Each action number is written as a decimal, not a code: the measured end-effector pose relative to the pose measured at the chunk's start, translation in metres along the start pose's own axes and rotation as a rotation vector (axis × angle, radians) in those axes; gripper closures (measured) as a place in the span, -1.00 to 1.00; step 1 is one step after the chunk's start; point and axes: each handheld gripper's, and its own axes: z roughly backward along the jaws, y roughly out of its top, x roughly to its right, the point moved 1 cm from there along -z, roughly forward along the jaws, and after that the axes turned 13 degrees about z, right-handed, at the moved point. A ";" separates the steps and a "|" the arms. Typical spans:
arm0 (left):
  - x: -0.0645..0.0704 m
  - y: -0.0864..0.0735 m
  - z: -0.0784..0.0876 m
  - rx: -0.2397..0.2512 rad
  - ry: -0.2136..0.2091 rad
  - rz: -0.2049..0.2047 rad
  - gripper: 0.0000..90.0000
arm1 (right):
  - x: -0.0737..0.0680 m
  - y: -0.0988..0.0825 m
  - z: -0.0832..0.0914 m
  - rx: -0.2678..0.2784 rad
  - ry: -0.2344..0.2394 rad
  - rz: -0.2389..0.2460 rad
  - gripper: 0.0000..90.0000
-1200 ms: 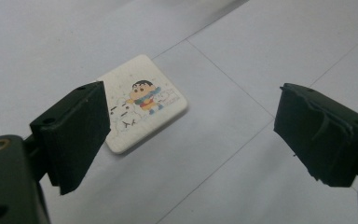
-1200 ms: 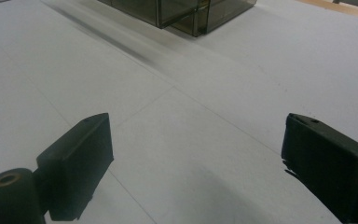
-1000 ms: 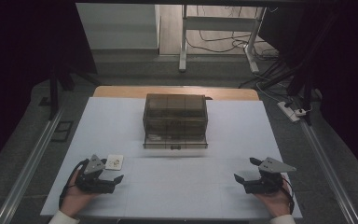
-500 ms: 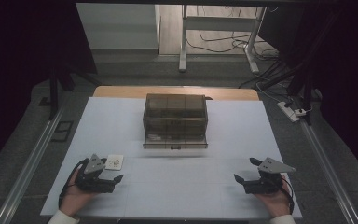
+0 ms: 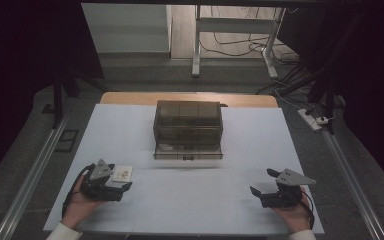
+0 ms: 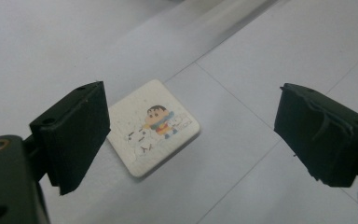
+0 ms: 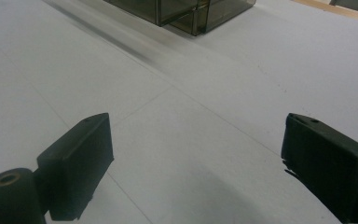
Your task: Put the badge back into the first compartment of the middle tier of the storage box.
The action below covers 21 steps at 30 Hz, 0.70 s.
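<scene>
Resting near the tabletop's [image 5: 145, 125] front left corner, the left hand [image 5: 77, 202] holds its tongs [image 6: 191, 130] wide open around a small white cartoon tile [image 6: 153, 126]. Near the front right corner, the right tongs [image 7: 196, 163] gape, empty. A smoky plastic drawer box [image 5: 188, 127] sits mid-tabletop.

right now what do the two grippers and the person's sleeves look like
Both are black. The left gripper and the right gripper each carry a grey three-cornered plate on top and trail a dark cable. Each gripper view shows two blocky black jaws and a brass-coloured ring at lower left. White sleeve cuffs show at both wrists.
</scene>
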 end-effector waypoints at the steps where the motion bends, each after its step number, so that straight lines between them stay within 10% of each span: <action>1: -0.001 0.001 0.000 -0.002 0.000 -0.002 -0.77 | 0.000 0.000 0.000 0.000 0.000 0.002 -0.81; 21: -0.018 0.022 -0.009 -0.102 -0.073 -0.070 -0.73 | -0.002 0.001 -0.003 -0.001 -0.008 0.005 -0.76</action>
